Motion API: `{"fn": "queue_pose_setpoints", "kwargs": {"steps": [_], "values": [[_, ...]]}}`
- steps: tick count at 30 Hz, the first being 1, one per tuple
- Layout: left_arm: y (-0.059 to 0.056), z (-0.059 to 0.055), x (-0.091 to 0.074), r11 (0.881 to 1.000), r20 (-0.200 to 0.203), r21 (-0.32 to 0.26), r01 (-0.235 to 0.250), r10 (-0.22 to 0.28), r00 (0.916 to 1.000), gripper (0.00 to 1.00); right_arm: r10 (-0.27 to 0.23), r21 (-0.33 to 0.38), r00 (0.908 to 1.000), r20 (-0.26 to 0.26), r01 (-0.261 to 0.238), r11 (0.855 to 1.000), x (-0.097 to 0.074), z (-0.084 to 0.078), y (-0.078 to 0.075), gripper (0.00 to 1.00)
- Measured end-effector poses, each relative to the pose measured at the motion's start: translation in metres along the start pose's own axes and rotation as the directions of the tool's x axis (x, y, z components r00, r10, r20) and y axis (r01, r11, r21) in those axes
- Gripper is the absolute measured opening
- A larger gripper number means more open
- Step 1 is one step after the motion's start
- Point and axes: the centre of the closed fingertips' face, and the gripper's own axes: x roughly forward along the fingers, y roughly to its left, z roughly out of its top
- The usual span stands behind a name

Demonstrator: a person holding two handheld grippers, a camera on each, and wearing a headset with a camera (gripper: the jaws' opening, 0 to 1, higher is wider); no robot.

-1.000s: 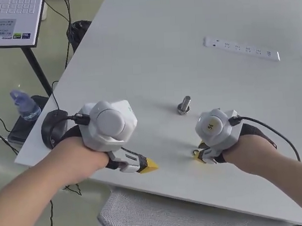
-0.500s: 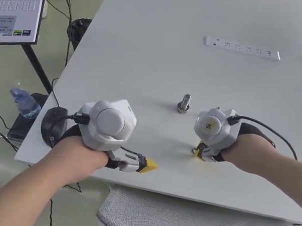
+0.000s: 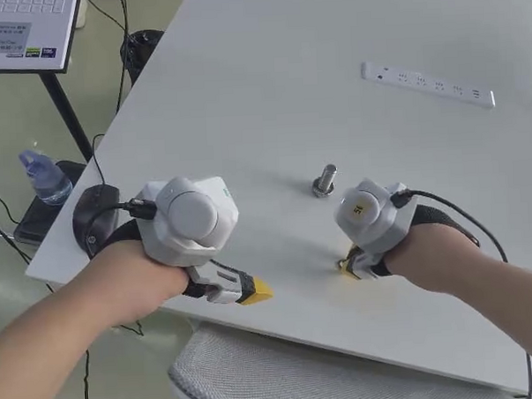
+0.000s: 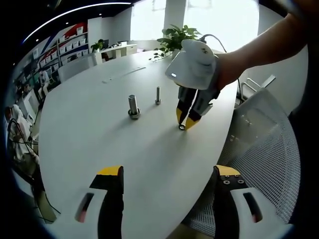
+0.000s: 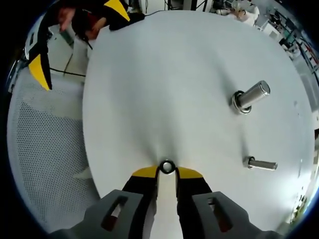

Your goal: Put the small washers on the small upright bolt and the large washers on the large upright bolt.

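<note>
**Washer is gripped and the right gripper is drawn slightly toward the bolts**

Against the head view of a second ago, the right gripper point(image 5: 166, 174) is shifted a little toward 11 o'clock and tipped more steeply, nearer the large bolt point(image 3: 324, 181). Part of that shift is owed to the headset's own movement. Its jaws are pressed in on a washer point(image 5: 166, 167), which is held between the yellow tips low over the table point(image 3: 244, 94). Whether it is lifted clear of the surface cannot be told, nor can its size class.

In the right gripper view the large bolt is seen at 2 o'clock of the washer and the small bolt point(image 5: 260, 164) at 3 o'clock, both well apart from it. A ring point(image 5: 238, 103) is seen at the large bolt's foot; whether it is a washer or the bolt's head is unclear.

The left gripper point(image 4: 168, 172) is held with its jaws spread and nothing between them.

The pick is judged done, and the carry to the matching bolt barely begun.
</note>
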Motion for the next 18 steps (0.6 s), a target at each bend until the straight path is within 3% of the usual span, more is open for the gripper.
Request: {"fn": "queue_pose_setpoints", "kwargs": {"steps": [3,5,7,10,13,18], "values": [[0.000,0.000,0.000,1.000,-0.001,0.001,-0.001,0.001,1.0000,0.72,0.007,0.003,0.9997,-0.021,-0.007,1.000,0.000,0.000,0.000,0.13],[-0.001,-0.001,0.000,1.000,-0.005,-0.001,-0.001,0.001,1.0000,0.72,-0.017,-0.046,0.9992,-0.035,0.016,0.999,0.000,-0.002,-0.005,0.09],[-0.001,-0.002,0.000,1.000,-0.006,-0.002,-0.002,0.002,1.0000,0.72,0.015,-0.001,0.9994,-0.031,-0.015,1.000,0.000,-0.001,-0.001,0.10],[-0.001,-0.002,-0.001,1.000,-0.006,-0.007,-0.002,0.002,1.0000,0.71,0.026,-0.003,0.9993,-0.028,-0.026,1.000,-0.001,-0.001,0.000,0.12],[-0.001,-0.003,-0.002,1.000,-0.006,-0.005,-0.004,0.004,1.0000,0.71,-0.003,-0.006,0.9994,0.033,0.003,1.000,-0.003,0.008,-0.003,0.22],[0.000,-0.005,-0.003,1.000,-0.009,-0.009,-0.007,0.007,0.9999,0.71,-0.012,-0.005,0.9981,0.060,0.012,1.000,-0.001,0.021,-0.004,0.26]]}}
